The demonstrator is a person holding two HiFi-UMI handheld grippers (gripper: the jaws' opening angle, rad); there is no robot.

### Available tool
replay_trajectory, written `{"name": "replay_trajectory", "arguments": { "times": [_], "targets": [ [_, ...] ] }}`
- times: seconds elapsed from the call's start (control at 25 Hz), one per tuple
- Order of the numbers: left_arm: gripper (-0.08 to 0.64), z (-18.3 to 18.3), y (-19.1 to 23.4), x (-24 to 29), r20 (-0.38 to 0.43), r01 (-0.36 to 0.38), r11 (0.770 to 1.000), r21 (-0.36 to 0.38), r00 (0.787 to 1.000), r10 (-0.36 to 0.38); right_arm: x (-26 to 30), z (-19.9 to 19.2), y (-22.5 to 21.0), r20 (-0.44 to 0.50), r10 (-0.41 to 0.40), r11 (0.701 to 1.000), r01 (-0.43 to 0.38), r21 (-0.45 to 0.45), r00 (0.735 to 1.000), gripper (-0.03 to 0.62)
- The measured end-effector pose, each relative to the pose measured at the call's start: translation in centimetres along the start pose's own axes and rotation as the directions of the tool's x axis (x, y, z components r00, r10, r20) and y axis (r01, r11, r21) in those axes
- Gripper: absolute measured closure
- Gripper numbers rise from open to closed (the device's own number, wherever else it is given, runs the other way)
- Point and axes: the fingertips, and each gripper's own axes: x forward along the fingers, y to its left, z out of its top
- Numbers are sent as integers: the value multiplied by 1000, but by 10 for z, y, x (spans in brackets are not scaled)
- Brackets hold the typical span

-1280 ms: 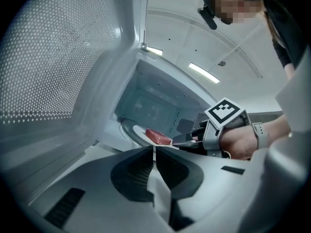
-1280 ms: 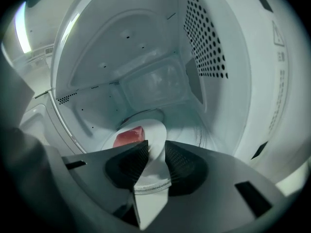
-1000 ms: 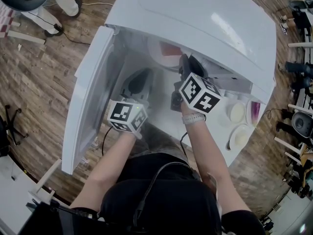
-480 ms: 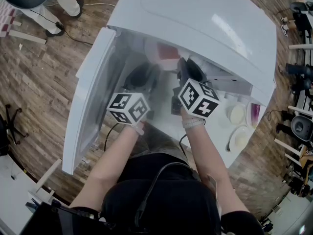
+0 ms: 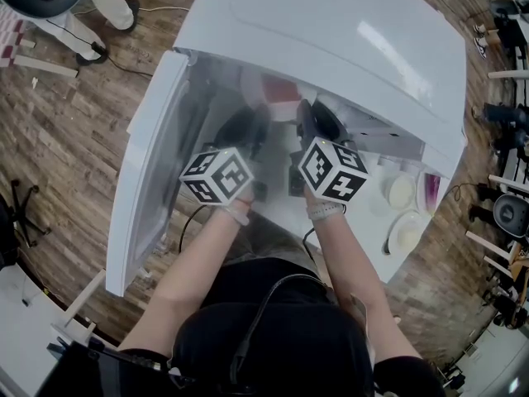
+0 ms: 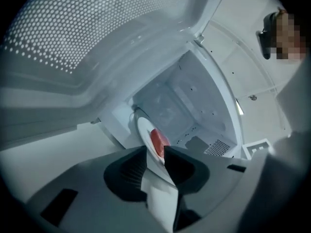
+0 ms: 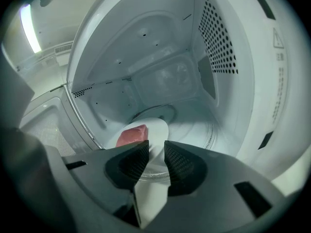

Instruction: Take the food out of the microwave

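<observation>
Block of pink-red food [image 7: 132,134] on the left side of a round white plate [image 7: 158,125], going by the right gripper view. Plate flat on the cavity floor of the white microwave oven [image 5: 347,31], about mid-floor, clear of the back wall. Not lifted, not out. Same food and plate in the left gripper view, steeply tilted there by that camera's roll.

Right gripper [image 7: 156,148] just short of the plate's near rim: jaws parted by a narrow gap, nothing clamped, white of the plate showing through the gap. Left gripper [image 6: 154,153] the same: jaws parted, narrow gap, plate rim and an edge of the food visible between the tips. Contact with the rim not discernible in either view.

From the head view: both grippers side by side in the door opening, left marker cube [image 5: 216,174] and right marker cube [image 5: 333,170] near each other but apart. Bare forearms behind, pale band [image 5: 324,211] on the right wrist.

Further out: white microwave door [image 5: 149,180] swung open to the left, dotted mesh of its window across the upper left of the left gripper view. Perforated right cavity wall [image 7: 216,38]. White counter [image 5: 374,222] under the oven, pale round dishes [image 5: 401,190] on it to the oven's right. Brown wood-plank floor [image 5: 74,122] all around.
</observation>
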Motion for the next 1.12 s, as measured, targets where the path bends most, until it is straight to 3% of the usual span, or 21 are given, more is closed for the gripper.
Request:
{"name": "replay_trajectory", "arguments": {
  "times": [0.4,0.72,1.12],
  "targets": [
    [469,-8,-3,-7,-5,-8,999,-40,1000,7,-5,-3,-3,8,6,1000,-6,-1,1000,480],
    [491,-9,-7,-14,-5,-2,993,-117,1000,2,-11,-4,-3,13,14,1000,-14,1,1000,480],
    [516,-10,-5,-21,28,23,966,-259,999,-16,-32,-13,-13,35,6,996,-9,94,999,479]
  ]
}}
